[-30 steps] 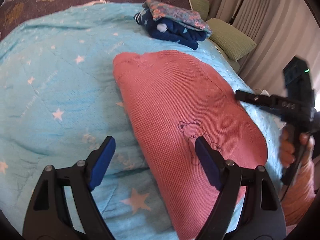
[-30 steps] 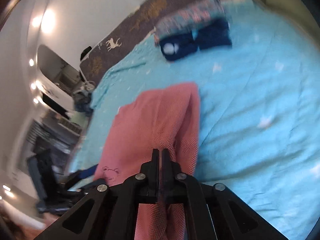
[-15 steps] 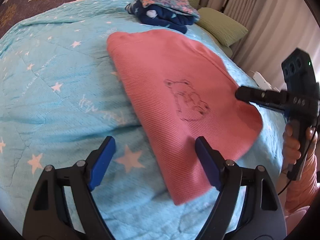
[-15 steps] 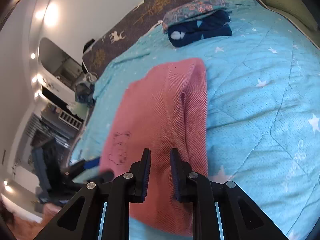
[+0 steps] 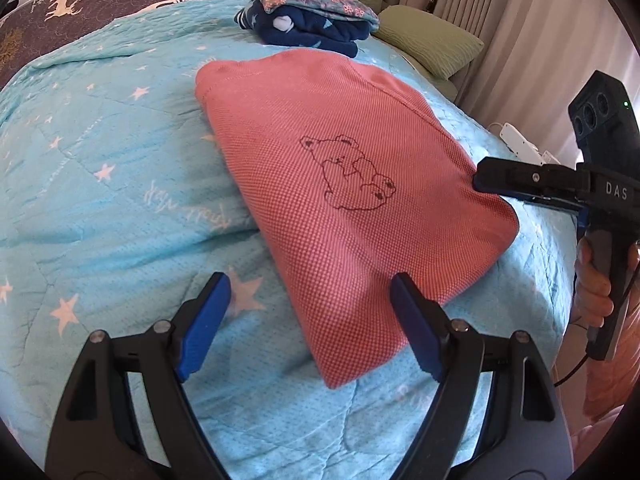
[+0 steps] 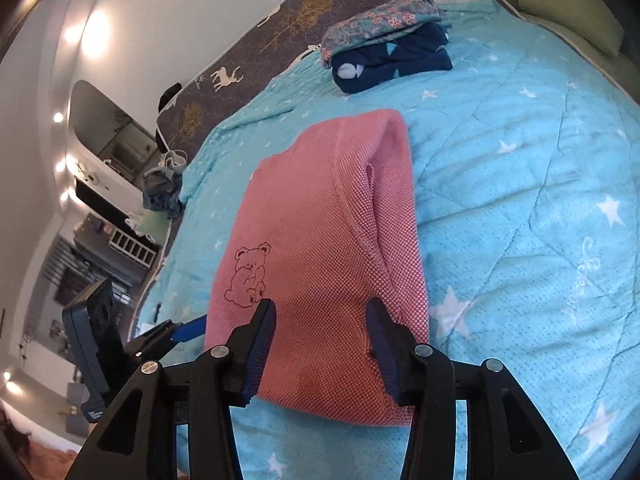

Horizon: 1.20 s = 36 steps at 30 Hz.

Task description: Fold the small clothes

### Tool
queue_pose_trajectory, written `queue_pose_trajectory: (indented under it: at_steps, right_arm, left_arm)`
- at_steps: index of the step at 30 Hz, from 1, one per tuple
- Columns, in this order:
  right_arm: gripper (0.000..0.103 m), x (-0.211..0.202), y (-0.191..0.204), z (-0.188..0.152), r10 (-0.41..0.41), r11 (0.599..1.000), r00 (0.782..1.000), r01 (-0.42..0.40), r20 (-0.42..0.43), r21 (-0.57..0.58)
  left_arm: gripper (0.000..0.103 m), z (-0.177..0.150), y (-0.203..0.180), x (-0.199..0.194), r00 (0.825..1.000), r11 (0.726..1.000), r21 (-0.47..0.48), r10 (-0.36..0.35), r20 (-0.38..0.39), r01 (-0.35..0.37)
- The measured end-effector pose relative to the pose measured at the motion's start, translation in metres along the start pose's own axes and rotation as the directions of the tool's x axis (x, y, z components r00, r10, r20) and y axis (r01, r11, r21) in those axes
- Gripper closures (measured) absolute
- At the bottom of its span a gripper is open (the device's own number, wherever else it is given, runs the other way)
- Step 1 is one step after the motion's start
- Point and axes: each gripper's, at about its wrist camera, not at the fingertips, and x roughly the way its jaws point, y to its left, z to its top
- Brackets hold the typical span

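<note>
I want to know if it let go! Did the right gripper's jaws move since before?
Yes. The right gripper was pinched shut on the pink shirt; now its jaws are opening, apart over the shirt.

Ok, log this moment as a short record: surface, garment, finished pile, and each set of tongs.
surface: turquoise star-print quilt on a bed
garment: pink bear-print top, folded, lying flat on the quilt
finished pile: floral piece on top of navy piece, farther back on the quilt, apart from the pink top
left tongs: open, nothing between the pads, held over the top's near corner
right tongs: opening, hanging over the top's edge, pads not pressing the cloth
</note>
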Motion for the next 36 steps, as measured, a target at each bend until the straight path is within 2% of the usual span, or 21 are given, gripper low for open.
queue_pose_trajectory:
  at_steps: [2,4,5,6,7,11,15,21,25,31,36]
  right_arm:
    - [0.055,-0.009,0.006,0.003,-0.029,0.999,0.999,0.03,0.029,-0.037]
    - [0.037,-0.016,0.007,0.01,-0.061,0.996,0.996,0.065,0.07,-0.064]
    - [0.019,-0.019,0.006,0.014,-0.082,0.994,0.992,0.089,0.096,-0.069]
    - [0.009,-0.021,0.003,0.017,-0.093,0.993,0.989,0.102,0.115,-0.067]
    - [0.007,-0.022,-0.002,0.018,-0.095,0.993,0.988,0.103,0.122,-0.06]
    - [0.006,-0.006,-0.024,0.028,-0.067,0.998,0.997,0.067,0.037,0.008]
    - [0.006,0.012,-0.032,0.044,-0.003,1.0,1.0,0.003,-0.011,0.001]
    - [0.006,0.047,-0.045,0.078,0.077,0.997,0.994,-0.075,-0.073,0.03]
    - [0.006,0.065,-0.054,0.091,0.11,0.992,0.988,-0.103,-0.11,0.069]
    - [0.005,0.078,-0.051,0.103,0.155,0.988,0.98,-0.154,-0.126,0.014]
    - [0.005,0.088,-0.053,0.112,0.197,0.98,0.974,-0.199,-0.113,-0.008]
  left_arm:
    - [0.021,0.002,0.001,-0.005,1.0,1.0,0.003,0.0,0.015,0.0]
    - [0.021,0.005,0.006,-0.01,0.999,1.0,-0.003,-0.005,0.032,0.006]
    - [0.021,0.007,0.011,-0.012,0.999,1.0,-0.017,-0.013,0.039,0.014]
    - [0.021,0.009,0.015,-0.011,0.999,0.999,-0.03,-0.016,0.041,0.017]
    - [0.021,0.011,0.02,-0.011,0.999,0.999,-0.049,-0.017,0.044,0.02]
    - [0.021,0.025,0.04,-0.002,0.998,0.992,-0.113,-0.057,0.035,0.061]
    - [0.021,0.049,0.052,0.02,0.994,0.985,-0.131,-0.109,0.006,0.109]
    - [0.021,0.081,0.068,0.051,0.978,0.955,-0.212,-0.211,0.001,0.206]
    - [0.021,0.093,0.074,0.062,0.971,0.948,-0.215,-0.237,0.008,0.233]
    - [0.021,0.105,0.081,0.074,0.964,0.943,-0.202,-0.265,0.022,0.264]
    - [0.021,0.111,0.079,0.084,0.963,0.95,-0.16,-0.268,0.029,0.269]
